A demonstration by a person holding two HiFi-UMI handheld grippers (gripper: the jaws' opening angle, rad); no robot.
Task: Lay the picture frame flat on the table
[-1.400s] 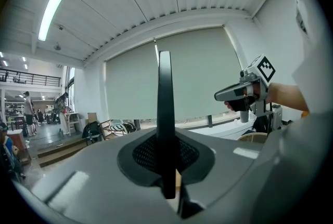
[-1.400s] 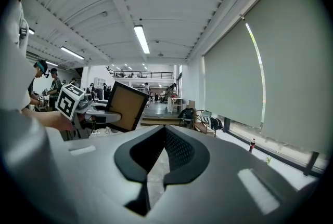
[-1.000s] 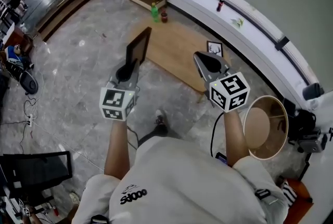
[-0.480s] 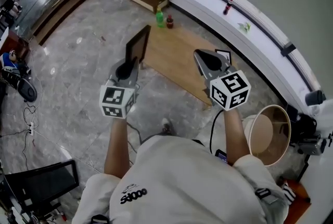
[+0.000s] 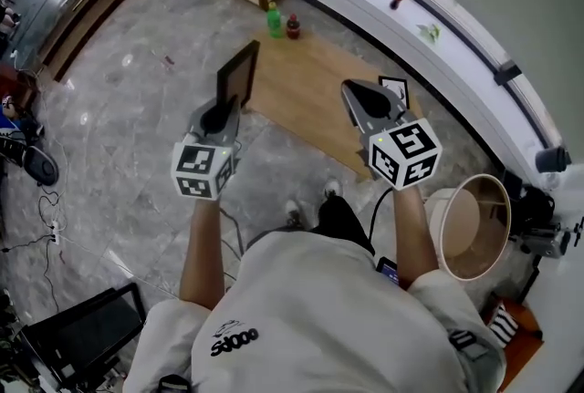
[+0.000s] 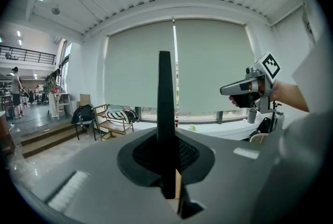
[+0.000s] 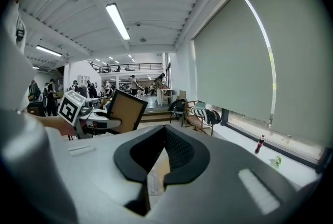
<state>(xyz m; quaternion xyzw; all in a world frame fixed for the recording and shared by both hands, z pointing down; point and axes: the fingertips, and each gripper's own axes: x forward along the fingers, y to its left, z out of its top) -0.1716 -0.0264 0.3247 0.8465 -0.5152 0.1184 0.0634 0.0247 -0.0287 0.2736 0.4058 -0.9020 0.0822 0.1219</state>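
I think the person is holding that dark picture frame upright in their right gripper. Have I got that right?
Not quite. It is the left gripper, not the right, that holds the picture frame upright. The left gripper view shows the frame edge-on, clamped between that gripper's jaws, and the head view shows it rising from the left gripper. The right gripper holds nothing.

White T-shirt (image 5: 301, 309) with black print; grey left tool (image 5: 226, 108) and right tool (image 5: 352, 91) carry black-and-white marker cubes (image 5: 203, 170).
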